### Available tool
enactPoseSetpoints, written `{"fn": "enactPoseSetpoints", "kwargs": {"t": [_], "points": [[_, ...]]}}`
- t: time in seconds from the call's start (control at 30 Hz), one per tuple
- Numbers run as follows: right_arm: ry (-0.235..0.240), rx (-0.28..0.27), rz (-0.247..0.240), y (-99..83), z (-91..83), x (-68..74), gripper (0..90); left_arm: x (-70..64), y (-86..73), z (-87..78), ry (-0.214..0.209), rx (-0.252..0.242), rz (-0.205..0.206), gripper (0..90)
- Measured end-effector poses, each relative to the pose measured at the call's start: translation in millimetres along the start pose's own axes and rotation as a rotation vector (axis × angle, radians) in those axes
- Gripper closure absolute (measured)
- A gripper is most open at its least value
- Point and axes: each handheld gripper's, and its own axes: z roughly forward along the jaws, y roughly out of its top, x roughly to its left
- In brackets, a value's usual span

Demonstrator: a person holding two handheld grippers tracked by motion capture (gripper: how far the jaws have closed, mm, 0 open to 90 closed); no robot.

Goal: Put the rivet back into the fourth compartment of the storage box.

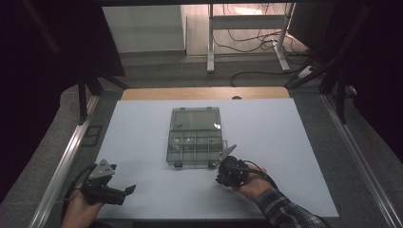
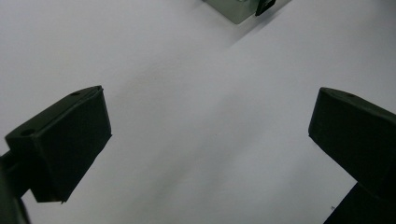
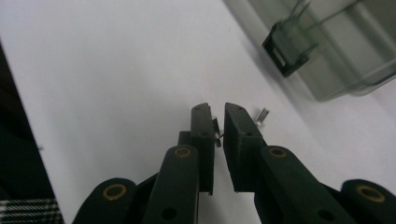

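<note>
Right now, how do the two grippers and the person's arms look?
Both the left gripper and the right gripper are black, with two blocky jaws; brass-coloured rivets mark the right one's linkage. Each carries a grey three-cornered plate, and a black cable trails from each. The right arm wears a dark plaid sleeve.

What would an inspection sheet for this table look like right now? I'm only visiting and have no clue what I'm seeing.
Surface: white sheet over a wooden table.
Job's things: clear compartment box, lid open; small metal part between the right gripper's jaws; another small metal piece on the sheet beside them.
Clutter: nothing seen.
Grippers: left gripper wide open over bare sheet; right gripper nearly closed on the metal part, near the box's front corner.
Cables: one trails from each gripper; more on the floor behind.
Surroundings: white desk frame, dark stands at the sides.
</note>
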Motion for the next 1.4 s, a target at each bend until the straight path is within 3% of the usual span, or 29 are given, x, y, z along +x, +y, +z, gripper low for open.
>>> {"fn": "enactPoseSetpoints", "kwargs": {"t": [0.57, 0.9, 1.4], "points": [[0.032, -0.119, 0.086, -4.5, -22.3, -14.0, 80.3, -0.3, 0.0, 0.6, -0.002, 0.003, 0.004, 0.0], [0.013, -0.215, 0.092, -4.0, -37.8, -16.9, 80.3, -0.4, 0.1, 0.8, -0.002, 0.003, 0.003, 0.0], [0.007, -0.269, 0.112, -3.7, -49.1, -27.9, 80.2, -0.6, 0.2, 1.1, -0.002, 0.005, 0.003, 0.0]]}}
